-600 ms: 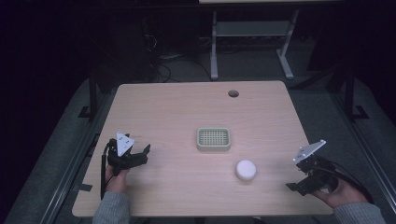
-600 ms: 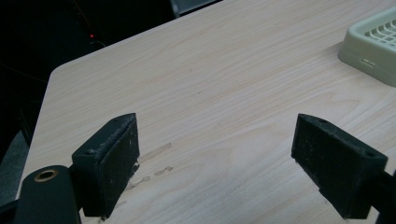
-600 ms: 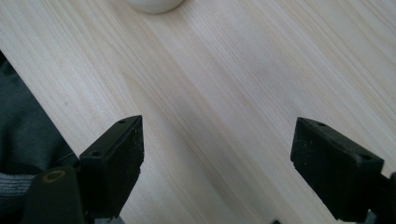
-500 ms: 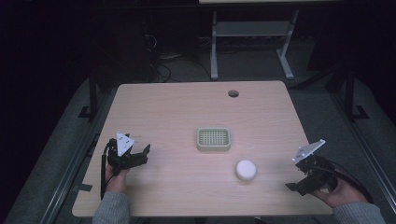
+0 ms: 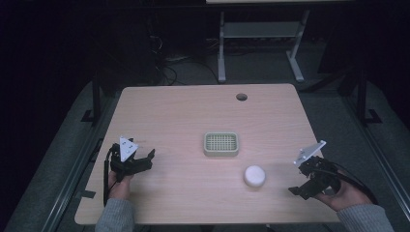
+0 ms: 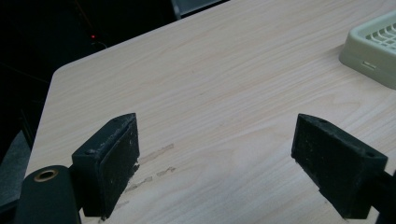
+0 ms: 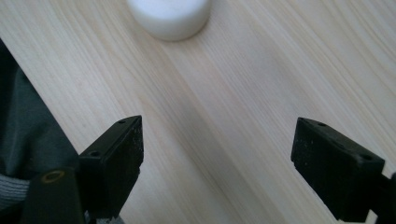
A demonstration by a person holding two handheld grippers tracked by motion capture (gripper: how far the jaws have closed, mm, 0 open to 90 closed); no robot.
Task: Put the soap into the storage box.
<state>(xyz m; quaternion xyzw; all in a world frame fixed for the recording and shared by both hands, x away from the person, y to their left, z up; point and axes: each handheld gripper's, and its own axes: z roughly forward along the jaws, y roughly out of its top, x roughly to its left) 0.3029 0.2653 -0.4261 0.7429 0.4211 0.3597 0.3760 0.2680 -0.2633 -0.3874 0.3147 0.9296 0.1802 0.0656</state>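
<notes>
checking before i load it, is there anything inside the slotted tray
The slotted tray looks empty in the high view: only its grid floor shows. The white round object sits on the table outside it. What lies under the grid cannot be seen.

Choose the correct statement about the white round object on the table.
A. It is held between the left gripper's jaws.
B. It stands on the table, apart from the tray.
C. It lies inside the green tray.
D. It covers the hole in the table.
B: the white round object rests on the bare table, in front of the tray and not touching it.
</notes>
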